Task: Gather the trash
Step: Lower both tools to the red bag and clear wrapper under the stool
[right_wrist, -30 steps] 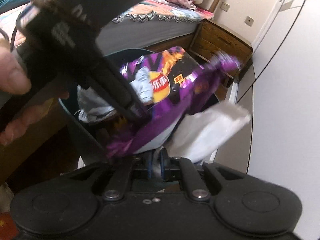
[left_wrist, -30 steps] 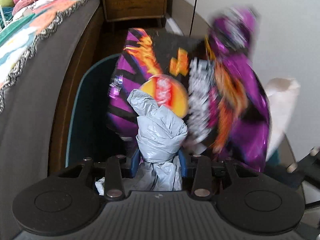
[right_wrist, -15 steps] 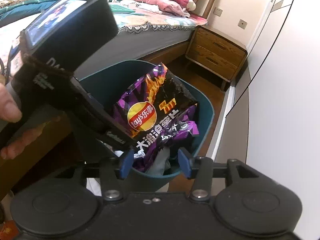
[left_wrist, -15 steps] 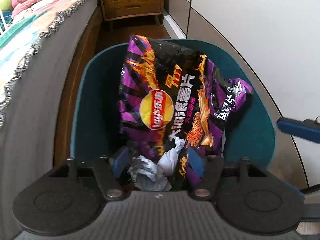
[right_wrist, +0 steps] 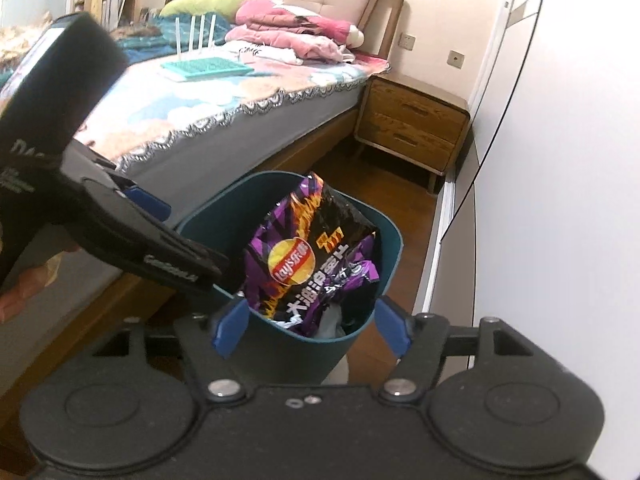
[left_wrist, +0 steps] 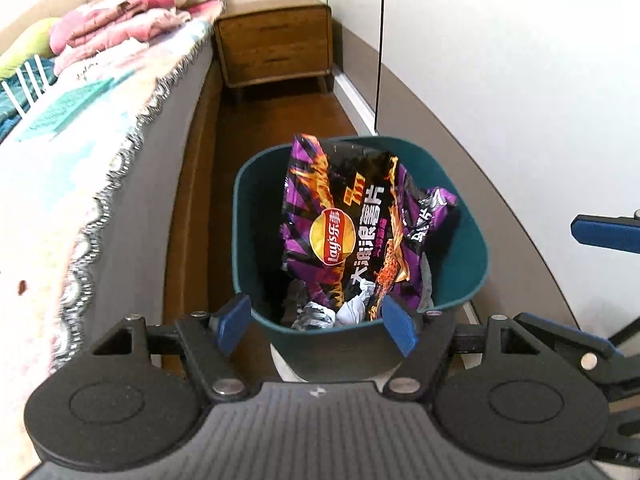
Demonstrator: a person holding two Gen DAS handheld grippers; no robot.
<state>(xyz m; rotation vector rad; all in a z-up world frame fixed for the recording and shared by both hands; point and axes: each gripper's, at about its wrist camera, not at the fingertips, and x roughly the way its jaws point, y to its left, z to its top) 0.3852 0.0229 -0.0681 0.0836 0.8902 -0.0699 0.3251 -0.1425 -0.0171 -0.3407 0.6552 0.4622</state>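
Observation:
A purple chip bag (left_wrist: 352,232) stands crumpled in the teal trash bin (left_wrist: 472,264), with grey and white crumpled wrappers (left_wrist: 320,314) under it. My left gripper (left_wrist: 316,324) is open and empty, above the bin's near rim. My right gripper (right_wrist: 312,330) is open and empty too, over the near rim of the bin (right_wrist: 390,248), with the chip bag (right_wrist: 308,264) just ahead. The left gripper's body (right_wrist: 120,216) shows at the left of the right wrist view. A blue finger of the right gripper (left_wrist: 604,234) shows at the right edge of the left wrist view.
A bed (left_wrist: 80,152) with a patterned blanket runs along the left of the bin. A wooden nightstand (left_wrist: 276,40) stands at the far end of the narrow wooden floor strip. A white wardrobe wall (left_wrist: 500,60) lies on the right. A teal tray (right_wrist: 206,67) sits on the bed.
Both grippers have opened and let go of the chip bag and the grey wrapper, which now lie in the bin. Both grippers have pulled back and up from the bin.

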